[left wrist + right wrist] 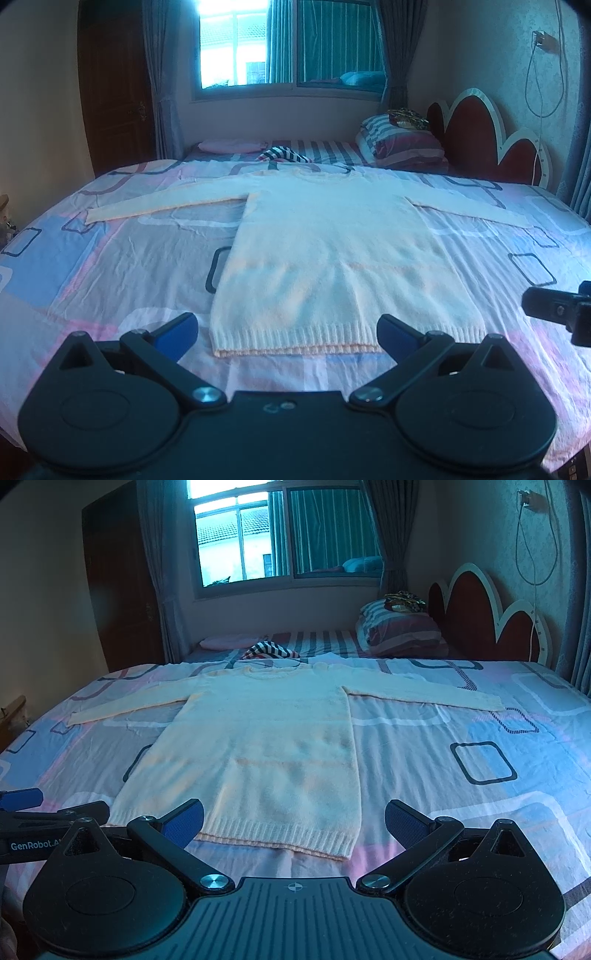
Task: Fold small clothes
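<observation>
Pale cream knitted long-sleeved sweater (332, 251) flat on patterned pink-blue bedsheet (110, 266), sleeves spread, ribbed hem nearest. Left gripper (288, 332) and right gripper (293, 819) both spread wide, empty, hovering near hem. Likely soft, light, floppy, stretchy knit; best pinched at sleeve cuff or hem corner.

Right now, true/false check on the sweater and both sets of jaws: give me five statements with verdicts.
1. The sweater lies flat on the bed, sleeves spread. True.
2. The left gripper grips the hem. False: jaws open, holding nothing.
3. The right gripper is open. True.
4. The sweater is already folded in half. False: fully spread.
5. A striped garment lies beyond the collar. True.
</observation>
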